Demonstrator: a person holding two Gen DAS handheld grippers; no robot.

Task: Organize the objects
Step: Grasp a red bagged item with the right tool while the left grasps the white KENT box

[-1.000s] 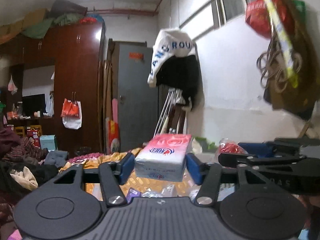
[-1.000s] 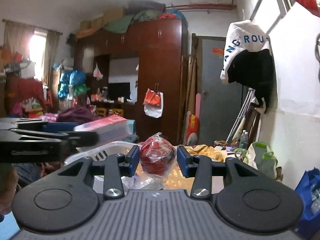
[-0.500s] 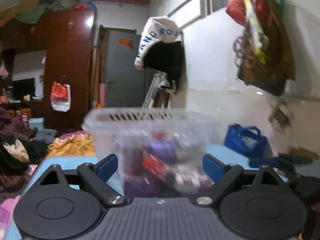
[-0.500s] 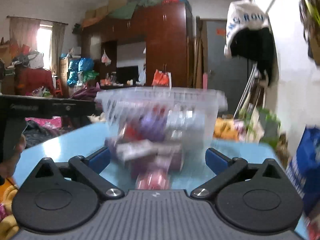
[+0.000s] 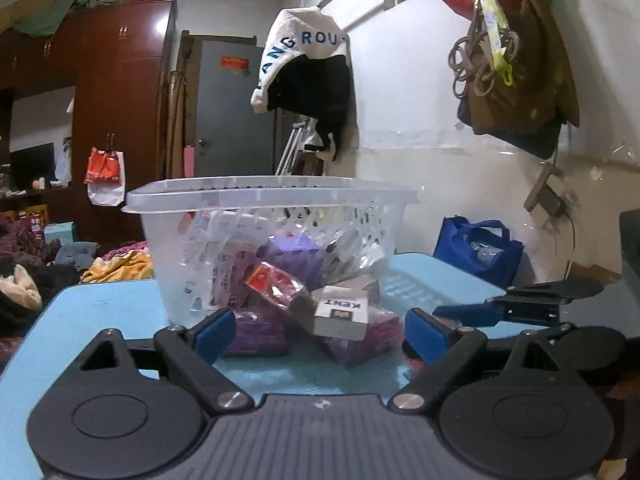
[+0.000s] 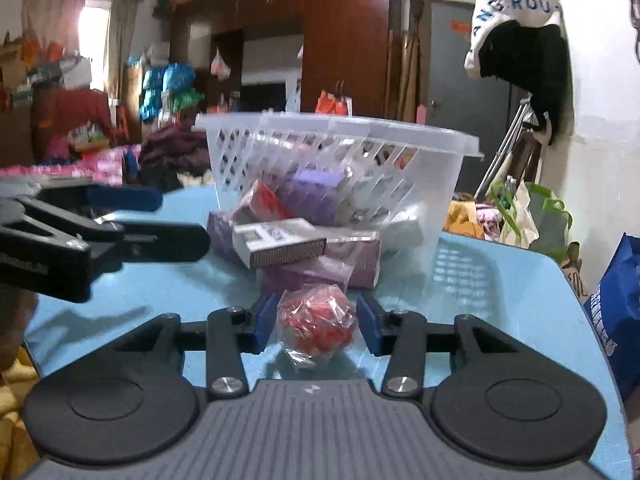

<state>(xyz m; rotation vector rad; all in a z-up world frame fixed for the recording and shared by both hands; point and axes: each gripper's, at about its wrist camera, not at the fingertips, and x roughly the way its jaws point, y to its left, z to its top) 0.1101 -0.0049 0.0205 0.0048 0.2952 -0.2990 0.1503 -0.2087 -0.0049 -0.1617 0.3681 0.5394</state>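
Right gripper (image 6: pixel 316 326) is parked low in the frame, jaws apart around a wrapped red ball (image 6: pixel 316 324) on the blue table (image 6: pixel 500 300), left gripper (image 5: pixel 316 332) also spread empty, so a squeeze and lift toward the clear basket (image 6: pixel 340 152) looks needed.

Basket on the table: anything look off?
Yes. The clear basket sits tilted, its near edge propped on purple packets and a white box that poke out underneath onto the blue table.
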